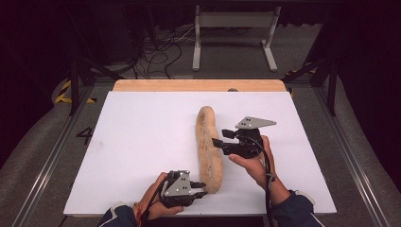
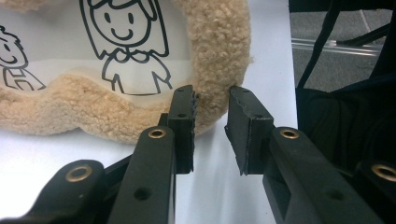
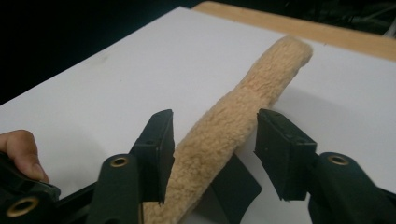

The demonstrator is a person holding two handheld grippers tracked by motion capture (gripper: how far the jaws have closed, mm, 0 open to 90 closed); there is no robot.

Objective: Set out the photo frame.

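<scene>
One long, fleecy tan roll (image 1: 208, 147) lies on the white desk (image 1: 142, 142). Left tongs (image 1: 201, 188) clench its near end, beside a cartoon-printed lining (image 2: 116, 56); right tongs (image 1: 218, 143) straddle it, released.

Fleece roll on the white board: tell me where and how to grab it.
Grip the fleece roll across its narrow width near the middle, coming from the right side with jaws straddling it. It lies long and slim, and soft pile probably squeezes easily. The right gripper already straddles it.
</scene>
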